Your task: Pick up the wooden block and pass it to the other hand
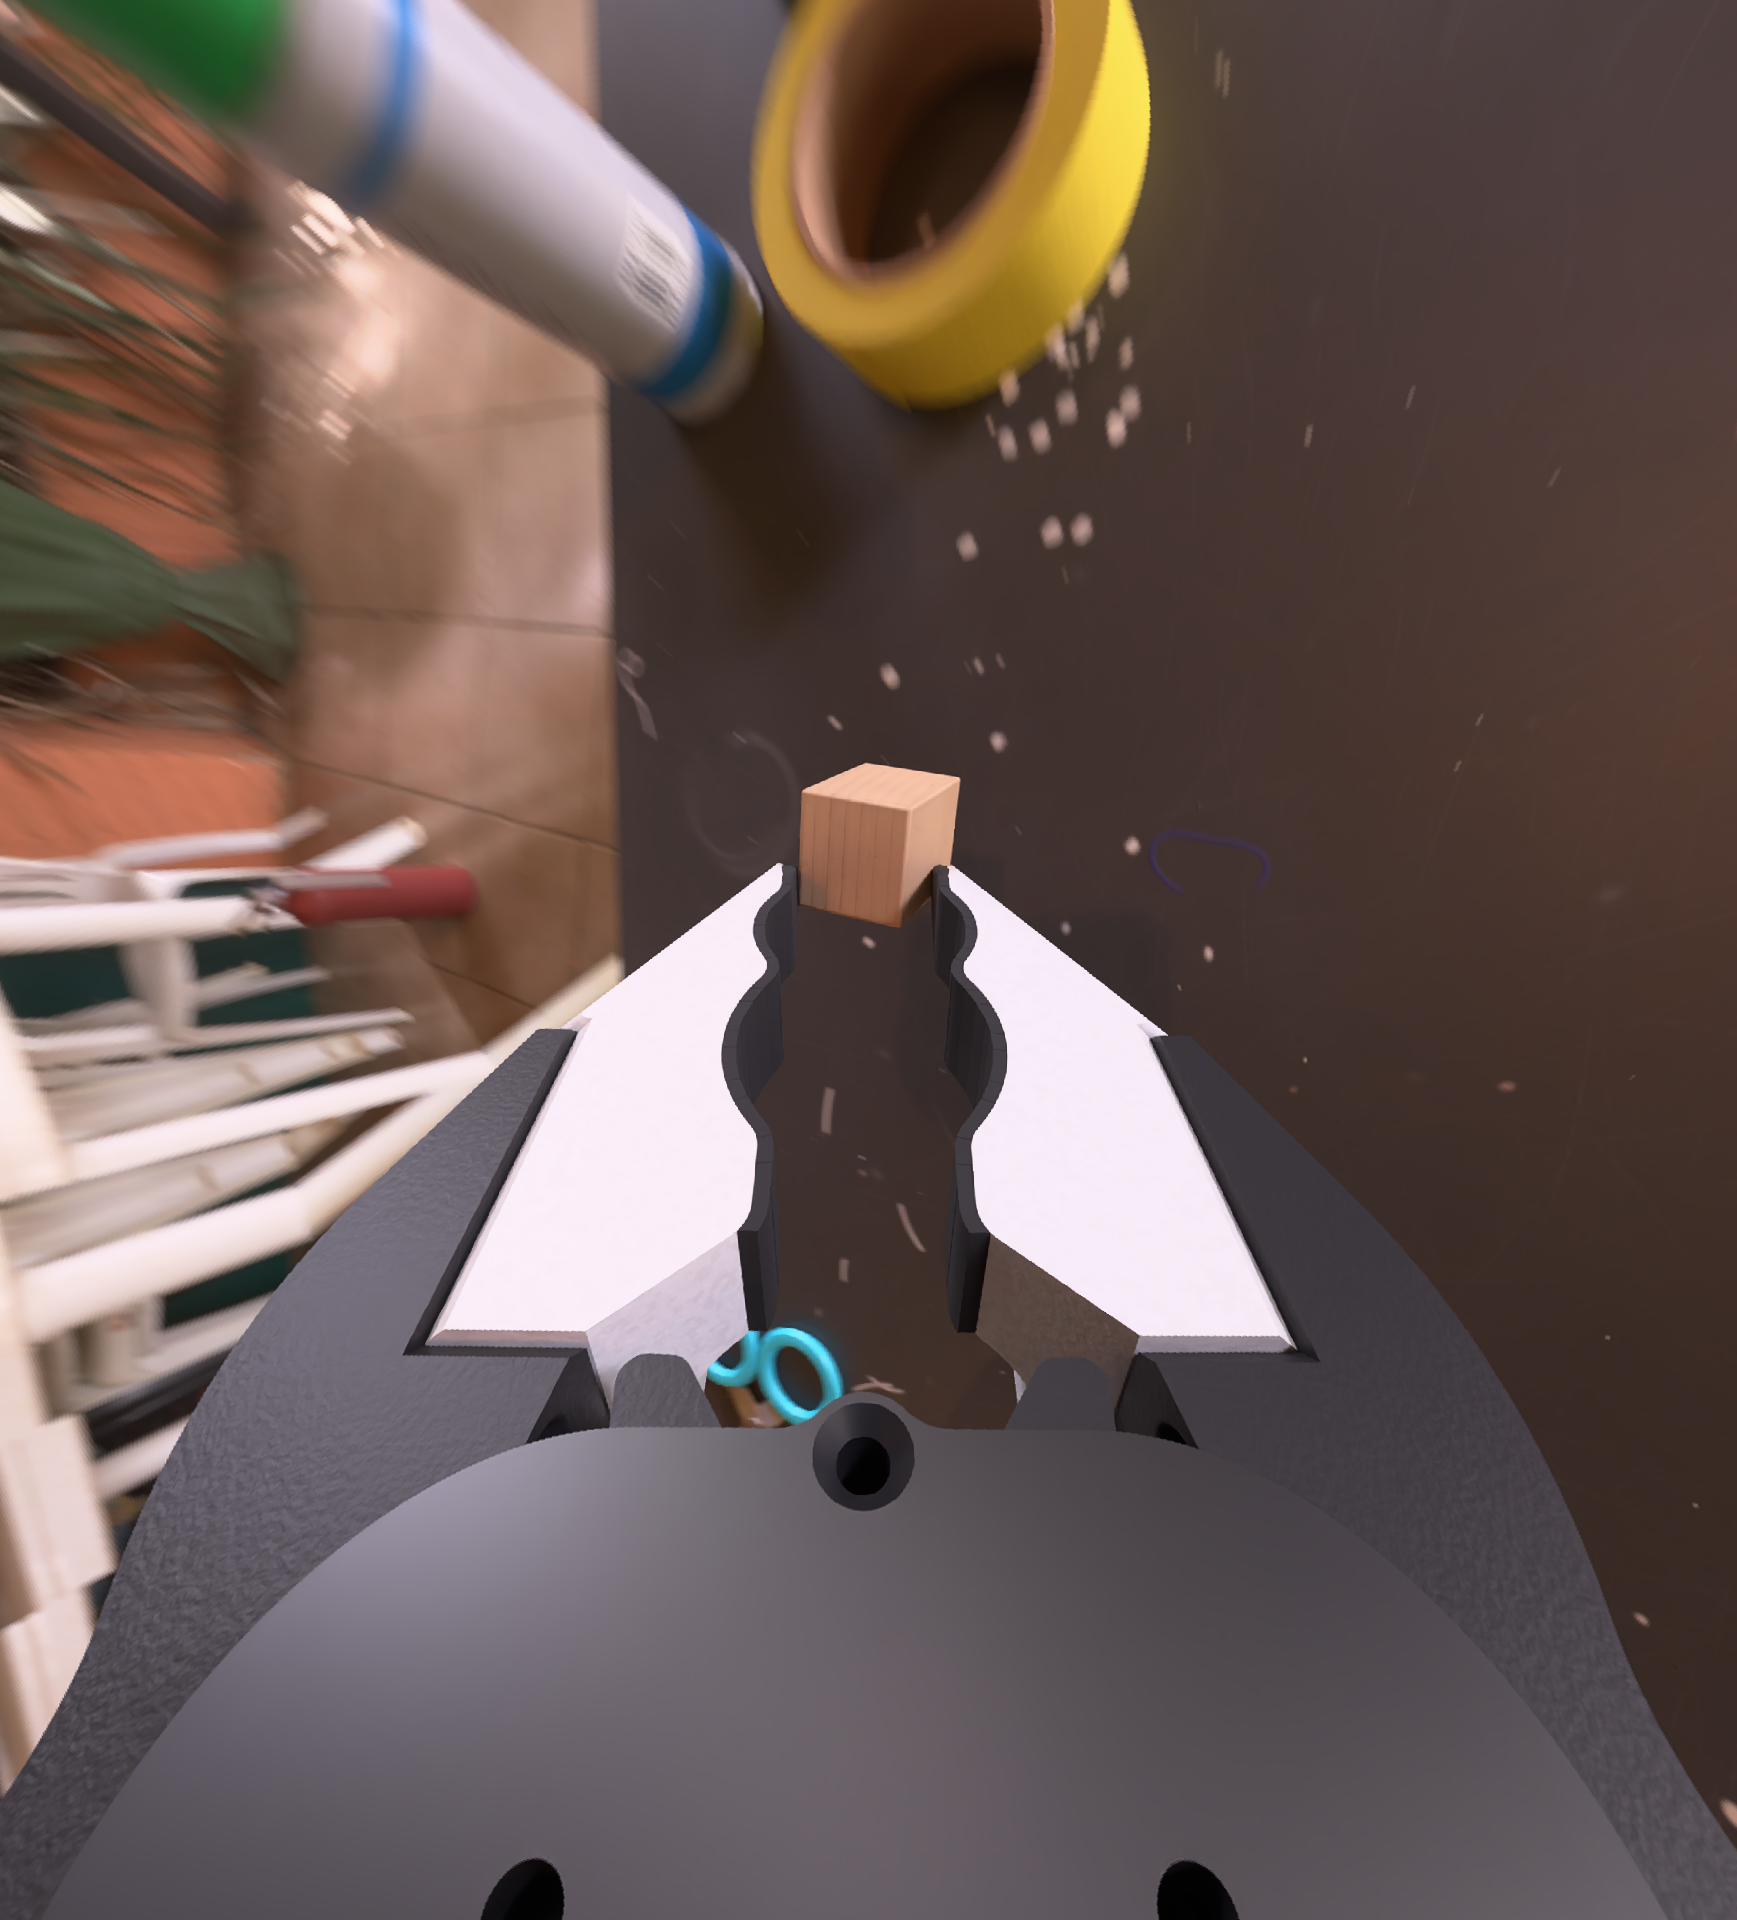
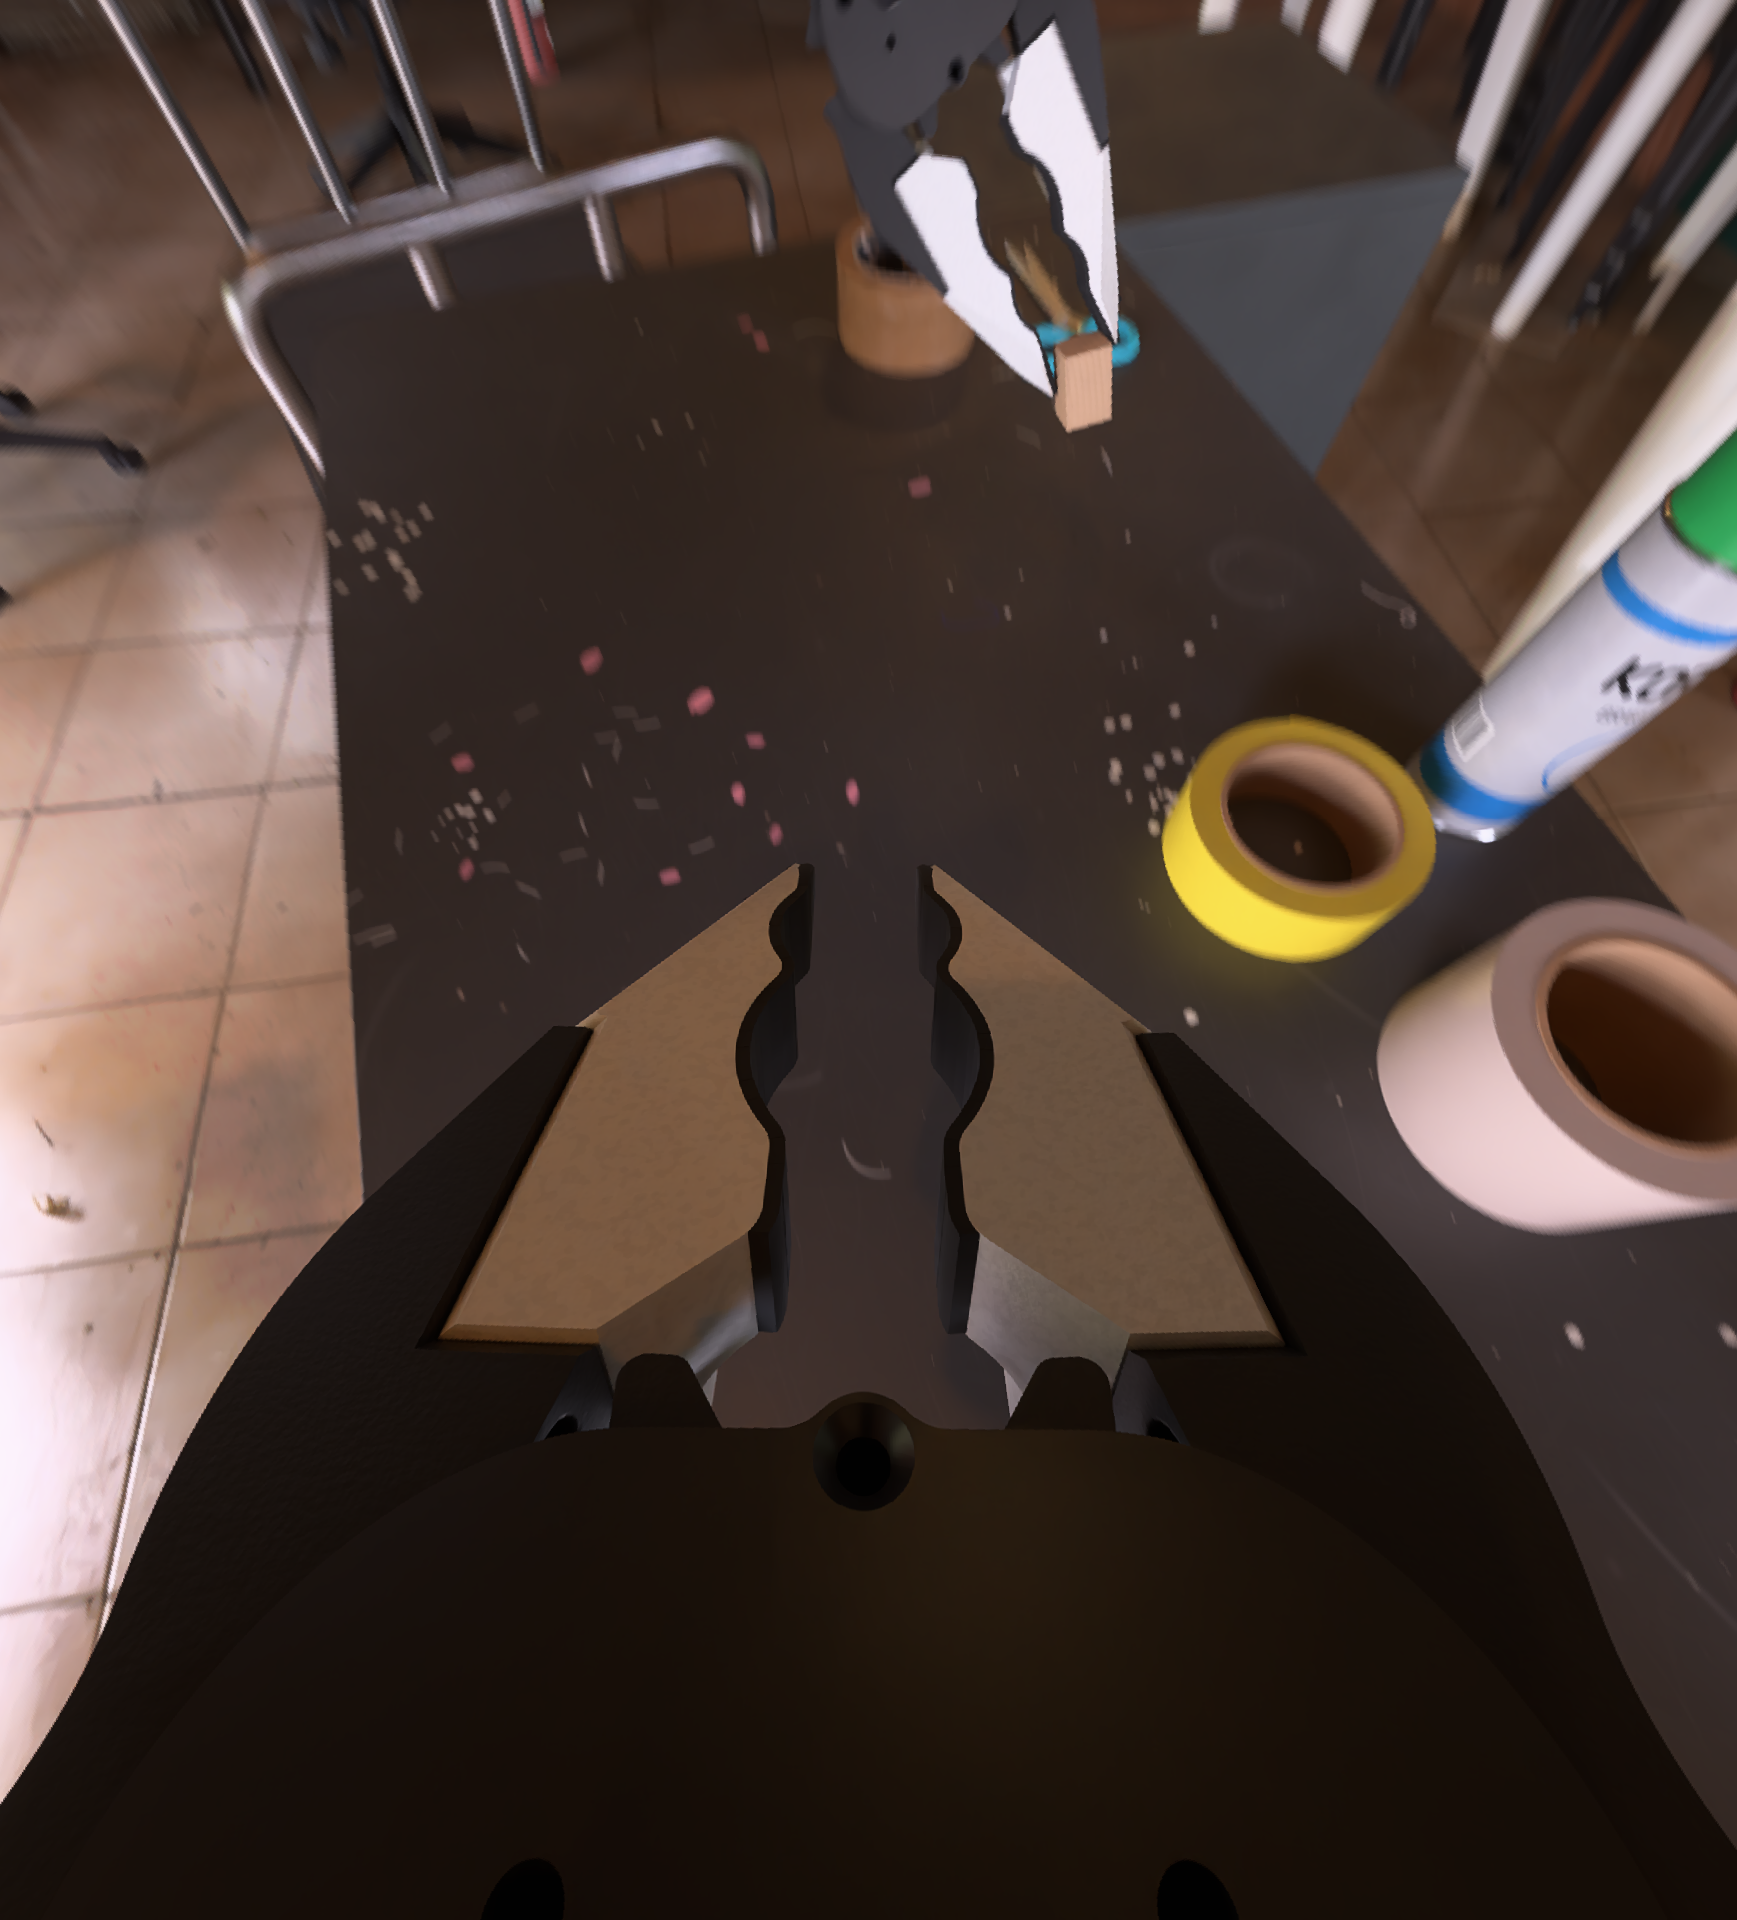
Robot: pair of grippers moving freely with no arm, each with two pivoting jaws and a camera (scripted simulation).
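Left hand-held gripper (image 1: 866, 883) pinches wooden block (image 1: 876, 842) above table (image 1: 1363, 935); right hand-held gripper (image 2: 864, 883) gapes empty.

The left dark-grey textured gripper (image 1: 865, 883) has white flat fingers with wavy black inner pads. The right near-black gripper (image 2: 865, 883) has tan fingers. Each body shows a round screw hole.
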